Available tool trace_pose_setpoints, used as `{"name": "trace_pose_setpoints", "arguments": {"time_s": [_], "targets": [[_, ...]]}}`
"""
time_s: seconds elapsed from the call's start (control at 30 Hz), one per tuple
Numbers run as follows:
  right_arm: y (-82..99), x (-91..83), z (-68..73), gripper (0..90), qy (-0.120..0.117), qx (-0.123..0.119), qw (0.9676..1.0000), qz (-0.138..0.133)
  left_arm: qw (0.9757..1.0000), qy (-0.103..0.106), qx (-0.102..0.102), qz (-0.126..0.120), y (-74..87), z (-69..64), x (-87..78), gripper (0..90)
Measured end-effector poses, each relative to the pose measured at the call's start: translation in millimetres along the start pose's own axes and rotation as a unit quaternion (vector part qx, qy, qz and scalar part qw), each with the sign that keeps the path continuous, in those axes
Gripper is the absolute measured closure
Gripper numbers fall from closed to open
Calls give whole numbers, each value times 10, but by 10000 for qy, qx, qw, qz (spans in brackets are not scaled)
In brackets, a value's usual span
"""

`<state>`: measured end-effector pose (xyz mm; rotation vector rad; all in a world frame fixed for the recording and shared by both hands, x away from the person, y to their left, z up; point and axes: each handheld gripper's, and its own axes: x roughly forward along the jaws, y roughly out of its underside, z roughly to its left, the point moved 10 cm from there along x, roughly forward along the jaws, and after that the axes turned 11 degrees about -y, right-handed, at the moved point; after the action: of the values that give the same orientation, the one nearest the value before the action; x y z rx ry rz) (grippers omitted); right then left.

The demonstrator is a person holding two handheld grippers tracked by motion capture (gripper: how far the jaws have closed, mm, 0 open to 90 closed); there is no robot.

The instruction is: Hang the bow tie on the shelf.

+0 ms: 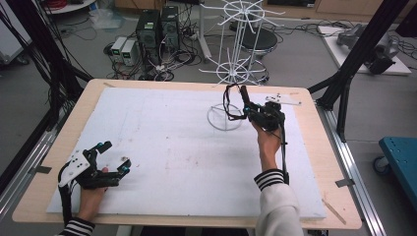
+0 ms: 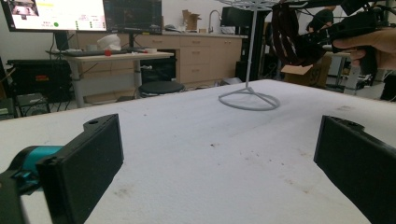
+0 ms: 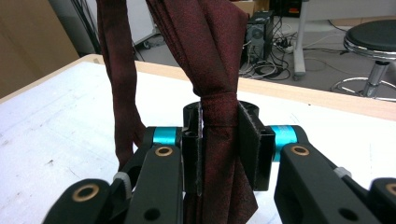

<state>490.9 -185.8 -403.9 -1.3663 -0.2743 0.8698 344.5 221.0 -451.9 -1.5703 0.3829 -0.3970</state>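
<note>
**Tie in the right tongs, rack just ahead**

Your right tongs [image 1: 244,101] are clamped nearly shut on a dark red tie [image 3: 219,70]; in the right gripper view the pads pinch the bunched cloth between them, with one strand hanging loose to the side and the tail spilling out below. In the high view the tie makes a dark loop above the tongs, held off the worktop [image 1: 162,142], just beside the white wire rack [image 1: 236,44] and over the rim of its ring base [image 1: 224,118]. From the left gripper view the loop [image 2: 289,37] hangs high up, near the rack's pole [image 2: 252,51].

Your left tongs [image 1: 110,162] rest low near the front left corner of the worktop, spread wide with nothing between them, well apart from the rack.

By the look of it, you are in the carrying step: the tie is gripped and brought to the rack, but not yet draped on any arm. The next move likely calls for lining the open loop up with one of the lower spokes and passing it over the tip before you let go. Keep the grip firm until the cloth bears on the wire. The spokes are thin and close together, so the loose strand could snag a neighbour; the light rack could also shift if you push on it.
</note>
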Motion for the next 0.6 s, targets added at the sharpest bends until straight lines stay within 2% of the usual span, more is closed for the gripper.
{"name": "trace_pose_setpoints", "arguments": {"time_s": [0.1, 0.13, 0.23, 0.27, 0.3, 0.33, 0.4, 0.6], "targets": [[9, 3, 8, 694, -30, -40, 10000, 44, 10000, -6, -1, -5, -2, 4, 2, 18], [9, 6, 14, 636, -34, -77, 9999, 56, 10000, -3, 4, -2, -1, 4, 1, 18], [-27, 29, 32, 43, 23, -241, 9997, -65, 10000, -8, -12, -8, -2, 4, 3, 18], [-29, 39, 55, 6, 31, -317, 9995, -84, 10000, -8, -25, -7, -3, 4, 4, 18], [-20, 42, 75, 4, 54, -360, 9993, -31, 10000, -3, -28, -13, -4, 5, 5, 18], [-8, 45, 116, 4, -51, -373, 9993, 32, 10000, 0, -36, -8, -4, 6, 5, 18], [-15, 25, 149, 5, -71, -498, 9987, 86, 10000, -3, -44, 10, -1, 11, 2, 18], [-52, -73, 179, 5, -125, -524, 9985, -19, 10000, -2, -47, 8, -2, 8, 3, 18]]}}
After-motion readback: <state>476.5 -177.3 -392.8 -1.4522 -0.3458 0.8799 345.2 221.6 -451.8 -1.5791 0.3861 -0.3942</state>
